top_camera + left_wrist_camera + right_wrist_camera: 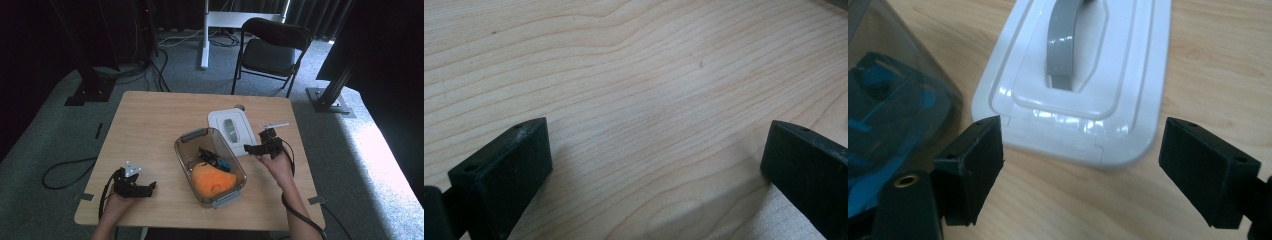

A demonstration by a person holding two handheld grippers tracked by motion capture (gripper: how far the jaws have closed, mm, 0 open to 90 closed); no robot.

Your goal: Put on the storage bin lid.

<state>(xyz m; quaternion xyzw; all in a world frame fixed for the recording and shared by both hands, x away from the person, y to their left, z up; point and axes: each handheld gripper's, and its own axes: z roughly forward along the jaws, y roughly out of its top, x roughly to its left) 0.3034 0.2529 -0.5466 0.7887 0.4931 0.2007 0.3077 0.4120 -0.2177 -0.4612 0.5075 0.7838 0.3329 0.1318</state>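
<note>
High view overhead facing forward, gripper views close above table [150, 120]

Light wooden tabletop [145, 130], centre. Grey carpet [45, 135] with cables. Black folding chair [270, 50] at one o'clock. Dark curtains behind. Sunlight patch at three o'clock.

Matt pale wood table [634, 75]; glossy white plastic lid [1128, 90]; smoky translucent plastic bin [186, 150]; fuzzy orange cloth [212, 181].
</note>
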